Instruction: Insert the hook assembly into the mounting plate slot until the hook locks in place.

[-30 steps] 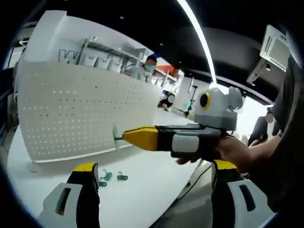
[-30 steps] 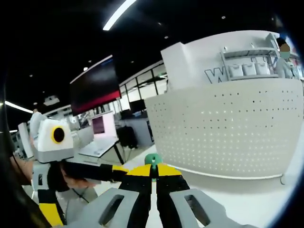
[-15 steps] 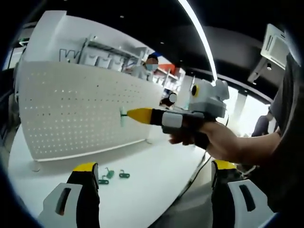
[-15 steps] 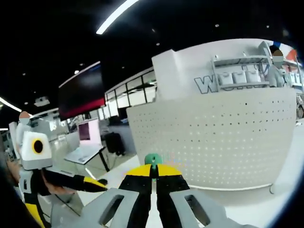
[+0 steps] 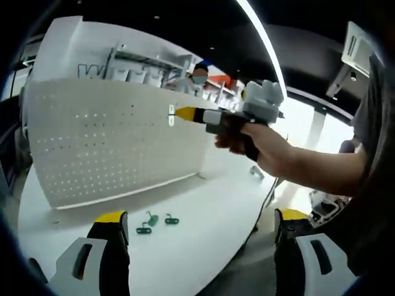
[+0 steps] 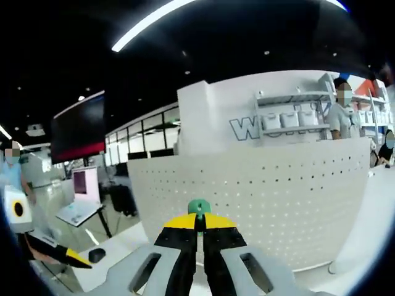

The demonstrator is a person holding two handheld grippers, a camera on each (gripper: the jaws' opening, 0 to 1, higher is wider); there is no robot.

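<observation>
Across the left gripper view, the right gripper (image 5: 174,113), carried in a hand (image 5: 247,132), presents a green hook (image 5: 171,115) at the white pegboard (image 5: 105,142); two spare hooks (image 5: 157,222) lie on the white table (image 5: 203,216), and the left gripper (image 5: 197,231) has its jaws wide apart. Up front in the right gripper view, the right gripper's jaws are clamped together on the green hook (image 6: 199,207), facing the pegboard (image 6: 259,203).

Compared with a second ago, the right gripper (image 5: 179,113) carrying the green hook (image 6: 199,206) sits higher and closer against the pegboard (image 5: 117,142).
</observation>
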